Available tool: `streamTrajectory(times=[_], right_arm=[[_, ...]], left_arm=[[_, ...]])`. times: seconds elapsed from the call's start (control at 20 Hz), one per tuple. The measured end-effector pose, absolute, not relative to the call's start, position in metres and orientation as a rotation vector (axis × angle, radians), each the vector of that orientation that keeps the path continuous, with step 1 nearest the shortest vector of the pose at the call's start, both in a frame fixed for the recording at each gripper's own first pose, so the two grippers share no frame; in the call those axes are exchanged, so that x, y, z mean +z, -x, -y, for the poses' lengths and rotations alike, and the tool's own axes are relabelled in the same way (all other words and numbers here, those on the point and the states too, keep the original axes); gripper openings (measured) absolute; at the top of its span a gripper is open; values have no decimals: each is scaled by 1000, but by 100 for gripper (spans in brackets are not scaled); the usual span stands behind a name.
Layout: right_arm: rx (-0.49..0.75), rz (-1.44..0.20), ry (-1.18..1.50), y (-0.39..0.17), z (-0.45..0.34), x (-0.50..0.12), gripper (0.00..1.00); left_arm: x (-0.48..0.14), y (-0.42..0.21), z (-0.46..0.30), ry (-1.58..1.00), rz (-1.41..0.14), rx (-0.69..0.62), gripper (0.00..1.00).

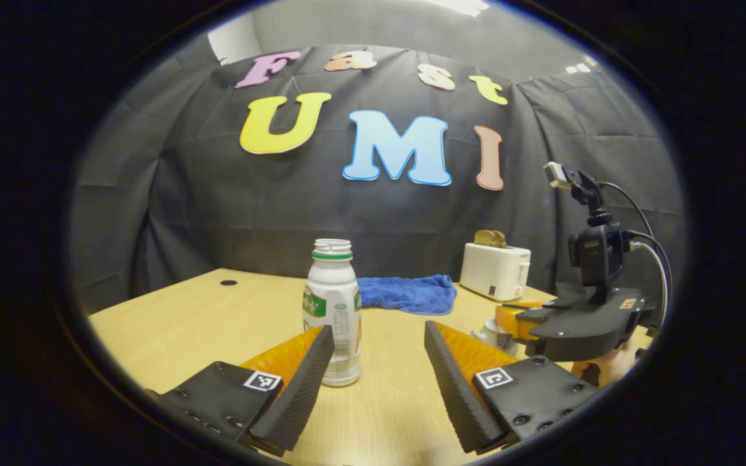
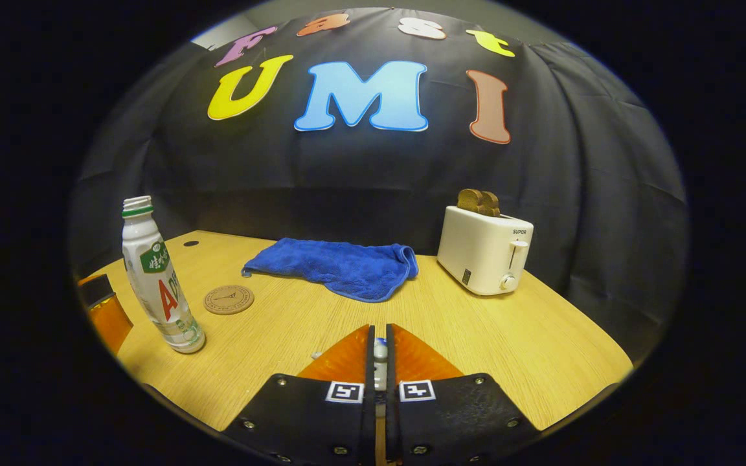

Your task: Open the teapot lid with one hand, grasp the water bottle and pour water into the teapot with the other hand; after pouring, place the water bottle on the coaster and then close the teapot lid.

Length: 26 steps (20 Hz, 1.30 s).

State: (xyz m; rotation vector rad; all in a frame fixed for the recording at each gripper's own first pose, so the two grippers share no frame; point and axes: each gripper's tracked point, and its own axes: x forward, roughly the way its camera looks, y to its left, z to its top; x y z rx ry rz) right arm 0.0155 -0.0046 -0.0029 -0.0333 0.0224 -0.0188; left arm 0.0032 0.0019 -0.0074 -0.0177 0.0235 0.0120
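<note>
On the wooden table [image 2: 509,349], ribbed plastic bottle [image 1: 333,310] (uncapped) between wide left tool [image 1: 373,362], right tool [image 2: 379,353] pinching a small knob.

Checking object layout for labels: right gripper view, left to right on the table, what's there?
Water bottle → coaster → blue towel → toaster.

A pale wooden desk [image 2: 476,336] carries an uncapped water bottle [image 2: 156,278] toward its left side, a round coaster [image 2: 228,299] just beside it, a blue towel [image 2: 340,265] near the back edge, and a white toaster [image 2: 484,255] at the back right.
</note>
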Motion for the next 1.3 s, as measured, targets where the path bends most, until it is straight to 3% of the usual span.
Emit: streamTrajectory(times=[0.25, 0.3, 0.45, 0.5, 0.55, 0.65, 0.75, 0.95, 1.0, 1.2, 1.3], right_arm=[[4, -10, 6, -15, 4, -1, 6], [7, -3, -2, -15, 4, 1, 6], [12, 20, -11, -12, 4, 8, 6], [13, 30, -12, -11, 4, 10, 6], [13, 41, -12, -10, 5, 14, 6], [6, 74, -15, -8, 10, 23, 6], [-1, 102, -22, -8, 16, 32, 6], [-25, 129, -38, -12, 33, 40, 6], [-29, 131, -42, -13, 37, 40, 6], [-44, 134, -68, -16, 49, 37, 6], [-45, 132, -84, -16, 53, 36, 6]], left_arm=[[-17, -7, -5, 14, -46, 29, 93], [-19, -8, -7, 10, -48, 34, 99], [-20, -8, -13, -1, -51, 50, 99], [-20, -11, -14, -6, -54, 54, 93], [-23, -12, -14, -12, -58, 56, 99], [-24, -16, -18, -30, -61, 63, 99], [-25, -21, -22, -45, -67, 71, 93], [-36, -40, -33, -57, -88, 91, 93], [-39, -45, -37, -54, -95, 96, 88], [-50, -63, -47, -31, -116, 104, 97], [-52, -72, -49, -44, -122, 105, 93]])
